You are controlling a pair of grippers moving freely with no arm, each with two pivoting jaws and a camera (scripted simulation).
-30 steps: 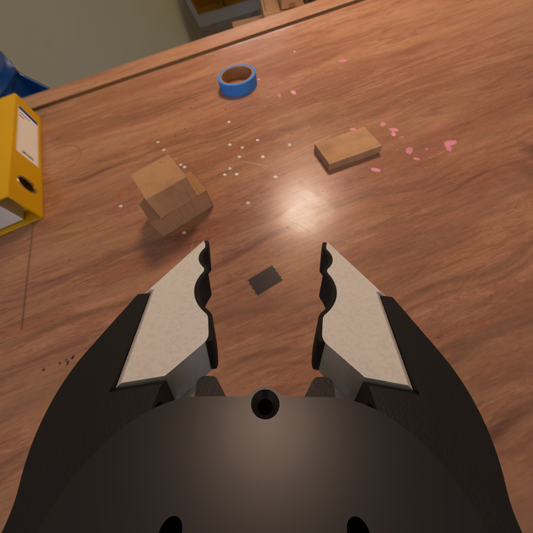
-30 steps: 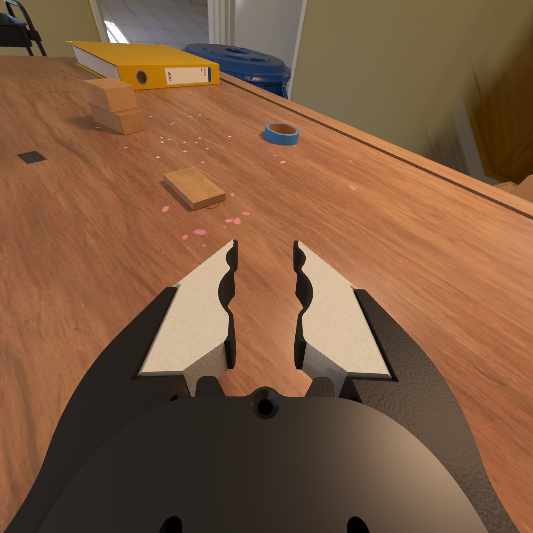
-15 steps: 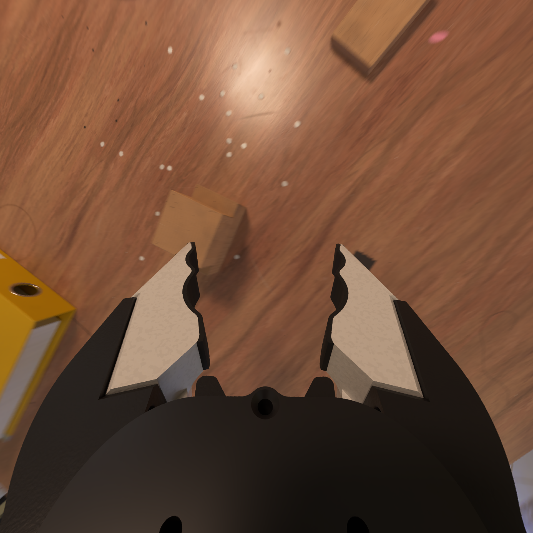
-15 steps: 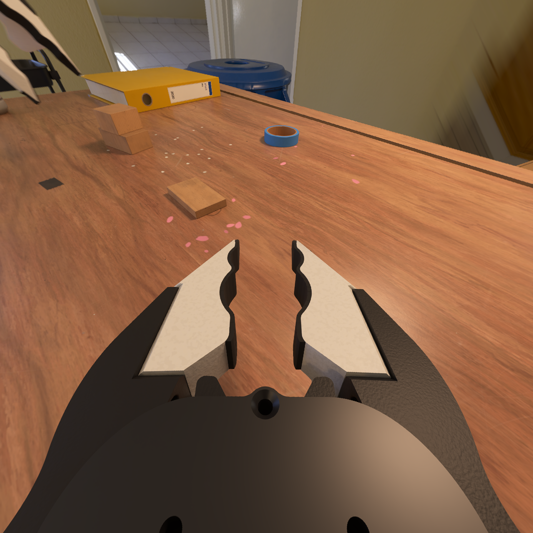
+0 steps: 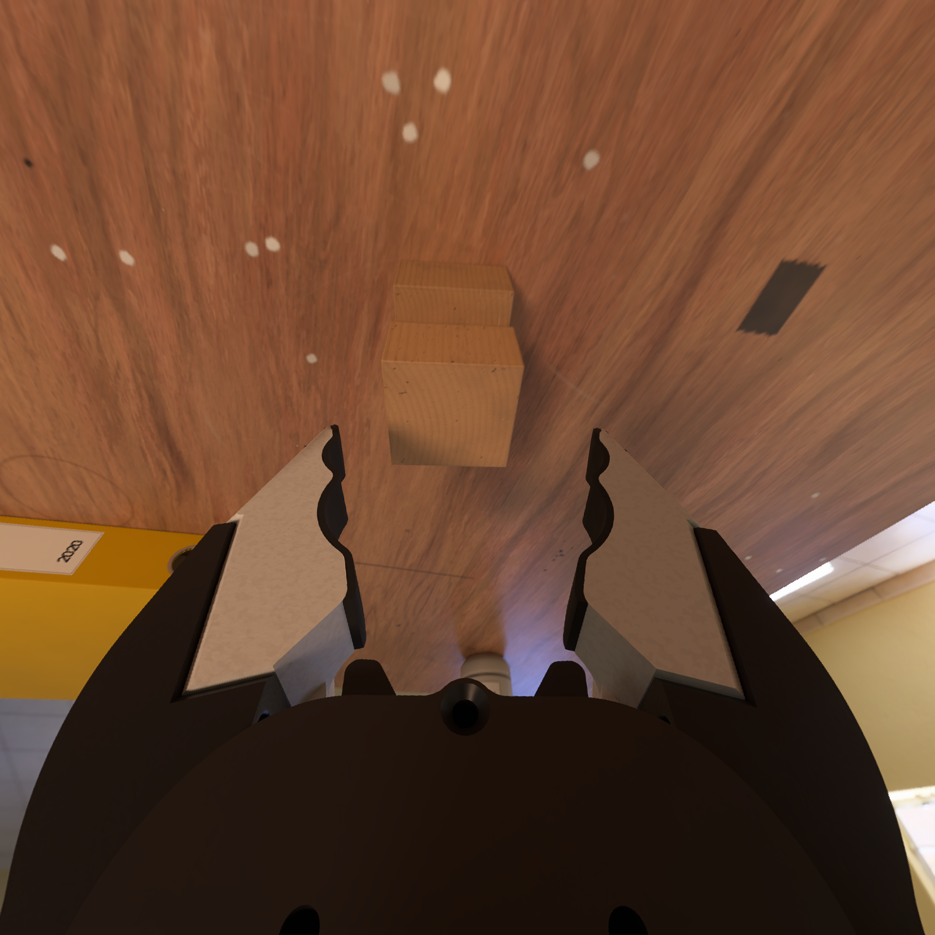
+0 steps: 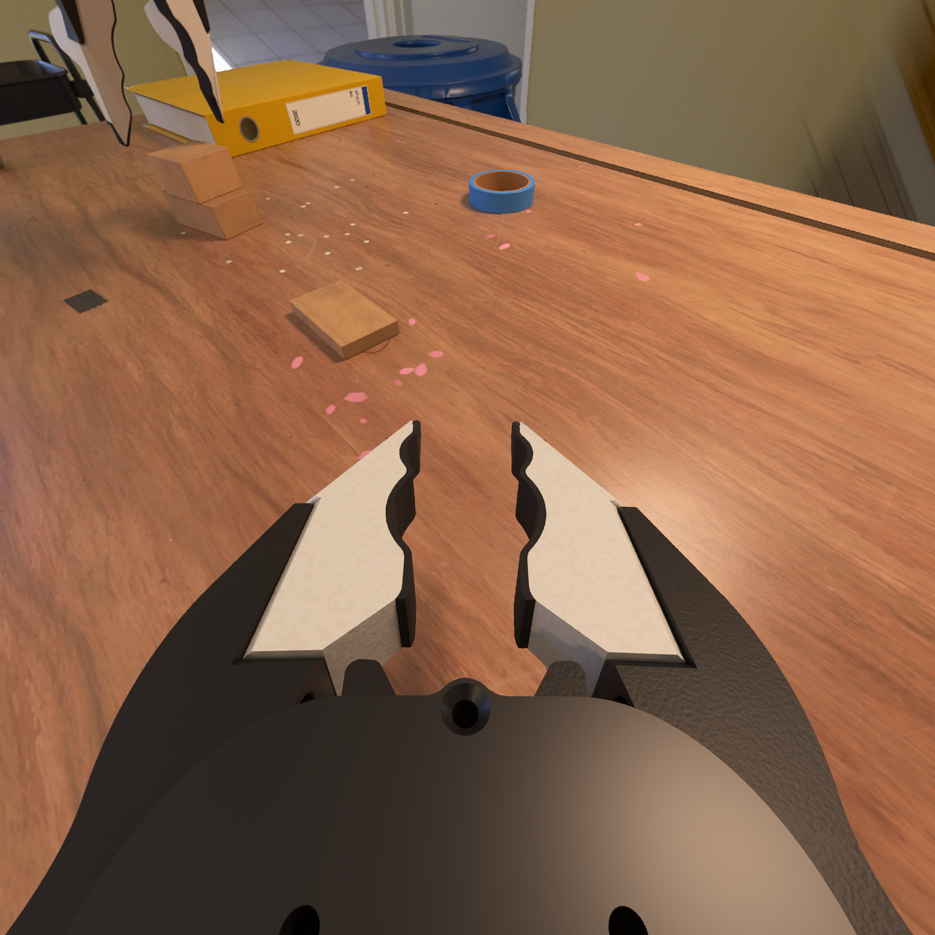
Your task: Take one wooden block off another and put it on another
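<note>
Two light wooden blocks stand stacked, the top block [image 5: 450,399] turned a little on the lower block [image 5: 453,293]. My left gripper [image 5: 465,429] is open and empty, pointing down at the stack from above, its fingertips wider apart than the top block. The right wrist view shows the stack, top block [image 6: 197,169] and lower block [image 6: 217,215], at the far left, with the left gripper [image 6: 152,76] hanging above it without touching. A flat wooden block [image 6: 344,319] lies alone in mid-table. My right gripper [image 6: 465,425] is open and empty, low over the table [image 6: 708,405] short of the flat block.
A yellow binder [image 6: 263,101] lies just behind the stack, and shows in the left wrist view [image 5: 76,607]. A blue tape roll [image 6: 501,189] sits far right of the stack. A blue bin [image 6: 425,66] stands beyond the table edge. A black patch [image 6: 85,301] marks the table.
My left gripper has swung from low in front of the stack to above it, now pointing down with the top block centred between its fingers. The right gripper has barely shifted.
</note>
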